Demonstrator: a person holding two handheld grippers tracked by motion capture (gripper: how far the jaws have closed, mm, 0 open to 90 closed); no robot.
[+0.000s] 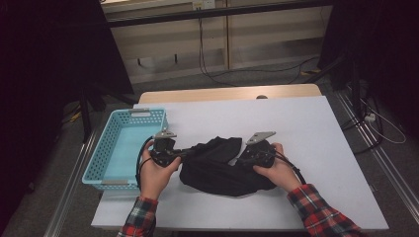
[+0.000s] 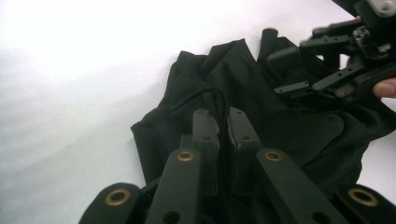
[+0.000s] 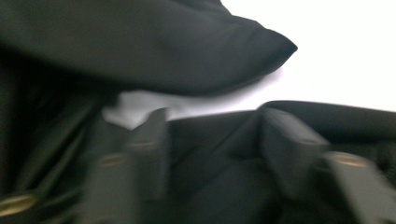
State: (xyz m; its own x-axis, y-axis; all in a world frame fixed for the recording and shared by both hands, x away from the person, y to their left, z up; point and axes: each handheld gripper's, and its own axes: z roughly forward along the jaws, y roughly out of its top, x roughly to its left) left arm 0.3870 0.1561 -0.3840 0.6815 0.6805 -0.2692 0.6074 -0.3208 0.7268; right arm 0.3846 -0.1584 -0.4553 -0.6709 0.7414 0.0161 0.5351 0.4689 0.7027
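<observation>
A crumpled black garment [image 1: 217, 168] lies on the white table top [image 1: 306, 128] between the person's two hands. My left gripper [image 1: 185, 154] reaches in from the garment's left edge. In the left gripper view its jaws [image 2: 223, 121] stand nearly together, pinching a raised fold and a thin cord of the black cloth [image 2: 280, 130]. My right gripper [image 1: 239, 160] sits on the garment's right side and also appears in the left gripper view [image 2: 285, 70], over the cloth. The right gripper view is blurred; there the jaws [image 3: 210, 121] stand apart with loose black cloth [image 3: 140, 46] bunched between them.
A light blue perforated basket [image 1: 101, 153] stands at the table's left edge, right beside the left hand. White table top stretches behind and to the right of the garment. Past the far edge lie a wooden strip, floor cables and dark stands.
</observation>
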